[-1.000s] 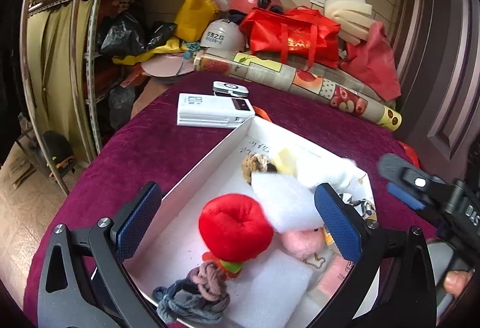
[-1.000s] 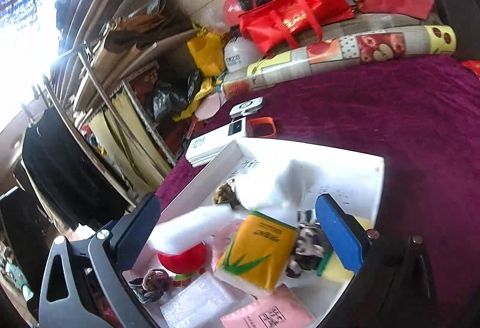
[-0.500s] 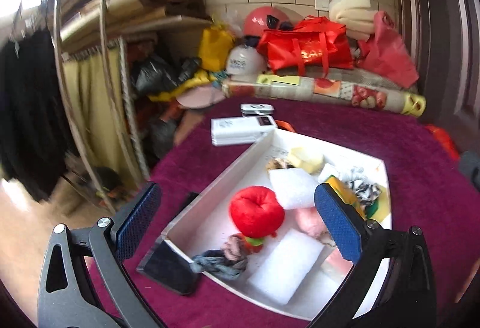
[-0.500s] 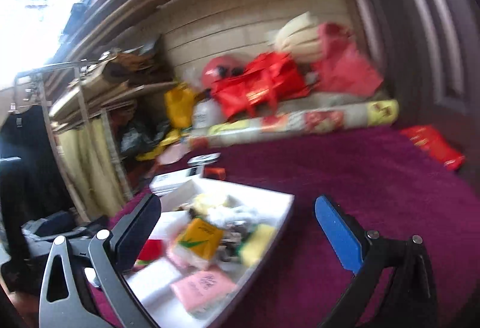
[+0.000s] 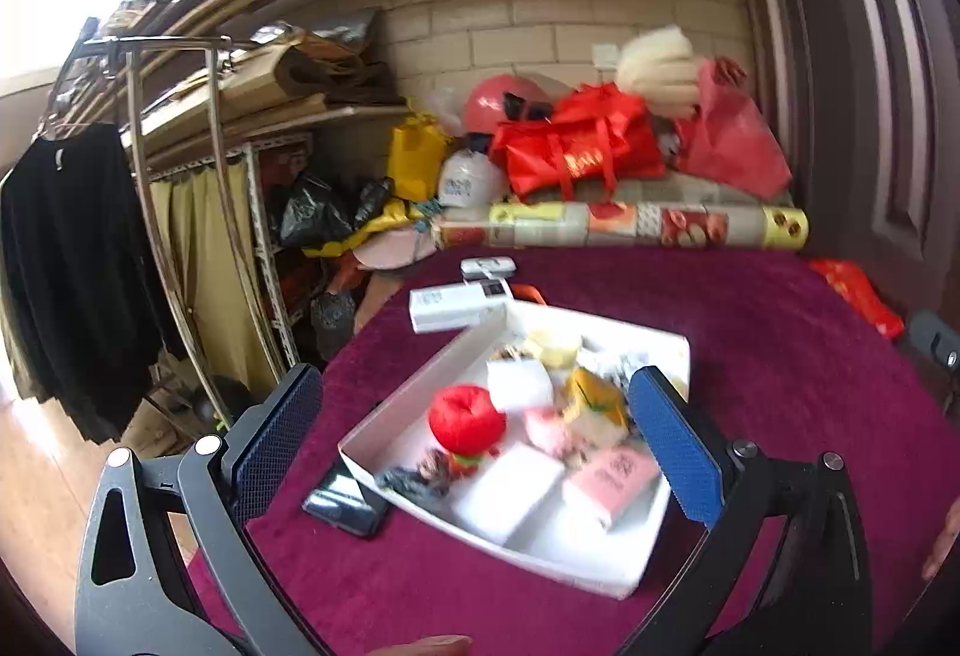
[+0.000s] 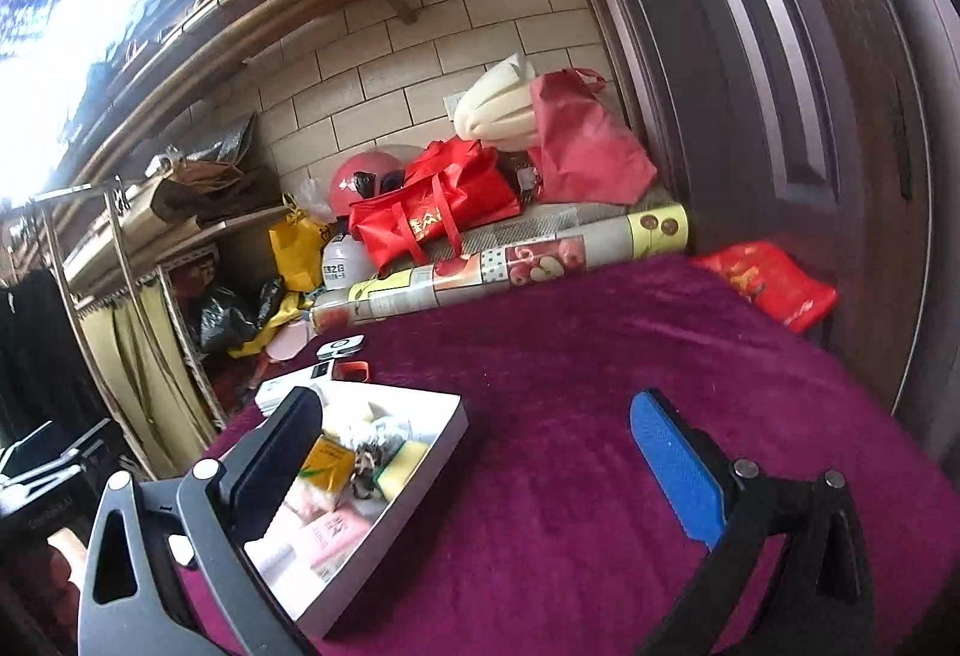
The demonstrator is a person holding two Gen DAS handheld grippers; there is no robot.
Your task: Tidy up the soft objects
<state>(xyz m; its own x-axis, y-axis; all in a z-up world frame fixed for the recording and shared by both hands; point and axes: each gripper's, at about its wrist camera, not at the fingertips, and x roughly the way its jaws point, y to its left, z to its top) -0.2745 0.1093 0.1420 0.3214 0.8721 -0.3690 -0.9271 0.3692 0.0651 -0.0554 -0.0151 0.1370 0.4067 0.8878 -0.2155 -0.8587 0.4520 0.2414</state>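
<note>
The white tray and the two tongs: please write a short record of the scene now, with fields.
surface: purple cloth
tray: white tray on the cloth, holding soft things
in tray: red plush, pink packet, yellow packet, white foam pad
beside tray: black phone at its near corner, white box at its far corner
left tongs: open, empty, above the tray
right tongs: open, empty, over the cloth

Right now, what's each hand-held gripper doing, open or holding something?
Left hand-held gripper: open, holding nothing, above the white tray.
Right hand-held gripper: open, holding nothing.
</note>
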